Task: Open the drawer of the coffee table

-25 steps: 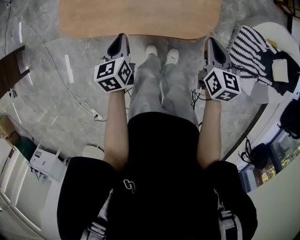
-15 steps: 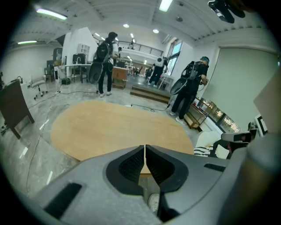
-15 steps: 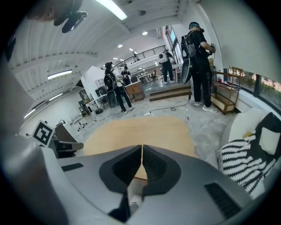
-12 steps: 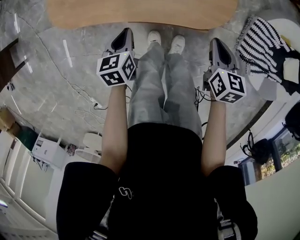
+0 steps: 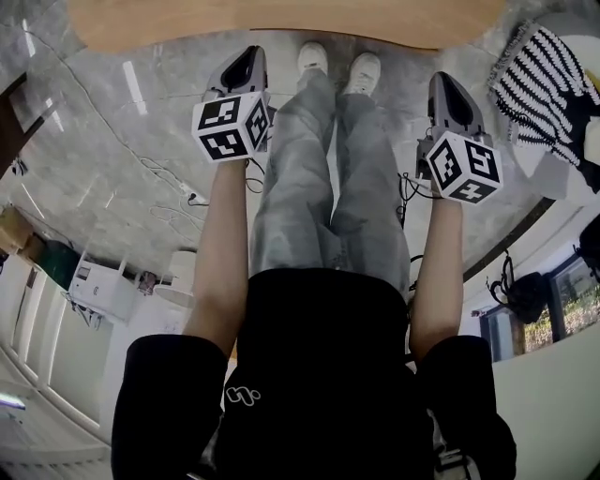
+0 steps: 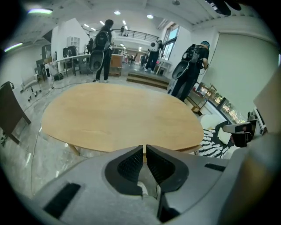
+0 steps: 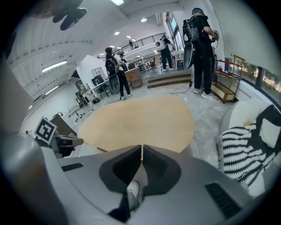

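Left gripper (image 5: 246,58) and right gripper (image 5: 444,82) hover with fingers pressed together, empty, short of the oval bench (image 5: 281,21) at the far side. Its drawer is unseen, probably under the near edge; spread the fingers before reaching for its front.

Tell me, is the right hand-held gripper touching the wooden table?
Apart. The head view shows grey floor between the right hand-held gripper and the table edge.
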Tool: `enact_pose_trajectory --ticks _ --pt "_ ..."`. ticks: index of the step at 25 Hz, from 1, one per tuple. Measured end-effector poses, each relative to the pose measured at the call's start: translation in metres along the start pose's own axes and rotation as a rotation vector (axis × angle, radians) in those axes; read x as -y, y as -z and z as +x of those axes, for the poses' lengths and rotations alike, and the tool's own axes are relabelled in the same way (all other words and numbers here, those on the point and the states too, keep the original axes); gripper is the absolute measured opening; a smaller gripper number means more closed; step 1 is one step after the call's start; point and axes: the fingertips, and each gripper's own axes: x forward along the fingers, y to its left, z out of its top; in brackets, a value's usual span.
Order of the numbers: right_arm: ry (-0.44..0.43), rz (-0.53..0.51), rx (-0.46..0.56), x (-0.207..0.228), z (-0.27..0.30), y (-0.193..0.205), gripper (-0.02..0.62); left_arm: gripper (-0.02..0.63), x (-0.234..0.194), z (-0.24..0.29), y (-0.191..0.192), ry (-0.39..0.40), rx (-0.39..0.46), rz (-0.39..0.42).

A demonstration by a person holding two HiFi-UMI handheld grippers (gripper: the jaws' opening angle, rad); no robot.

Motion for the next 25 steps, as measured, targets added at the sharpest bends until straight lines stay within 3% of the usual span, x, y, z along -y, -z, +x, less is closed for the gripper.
enact_pose_trajectory --ticks 12,17,20,25 --pt "-0.003 -0.067 -0.099 0.028 0.044 0.064 0.014 0.018 -0.034 0.061 0.057 -0.034 -0.093 0.053" --pt "-0.012 -0.124 -0.136 0.041 0.056 0.078 0.020 0.078 -0.044 0.082 0.068 -0.041 -0.130 0.086" --pt "-0.009 -0.164 -0.171 0.054 0.064 0.085 0.121 0.093 -0.049 0.091 0.071 -0.049 -0.142 0.094" --pt "0.007 -0.365 -0.259 0.073 0.084 0.098 0.144 0.111 -0.056 0.104 0.074 -0.063 -0.161 0.125"
